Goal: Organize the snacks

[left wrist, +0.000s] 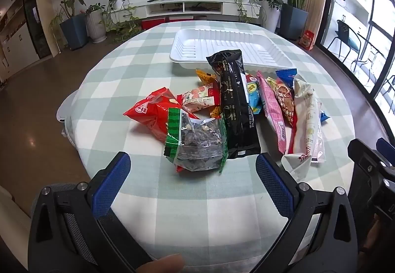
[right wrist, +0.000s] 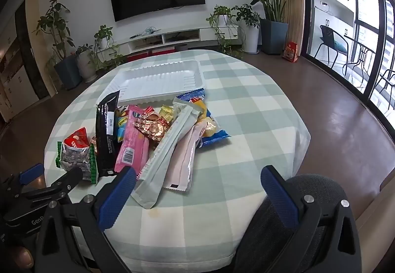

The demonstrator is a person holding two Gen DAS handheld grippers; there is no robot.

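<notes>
A heap of snack packets lies mid-table in front of an empty white tray (left wrist: 187,36) (right wrist: 158,80). In the left wrist view, a green-edged clear bag of dark seeds (left wrist: 197,142) is nearest, just beyond the wide-apart fingers of my left gripper (left wrist: 193,157), which is open and holds nothing. Behind it are a red bag (left wrist: 153,110), a long black packet (left wrist: 234,105), a pink packet (left wrist: 272,110) and a long white packet (left wrist: 306,120). My right gripper (right wrist: 197,172) is open over bare cloth, right of the white packet (right wrist: 167,147) and a pale pink packet (right wrist: 182,162).
A round table with a green and white checked cloth (left wrist: 197,211) carries everything. A blue packet (right wrist: 212,135) lies at the heap's right edge. A grey chair back (right wrist: 308,199) sits below the right gripper. Potted plants and a TV stand line the far wall.
</notes>
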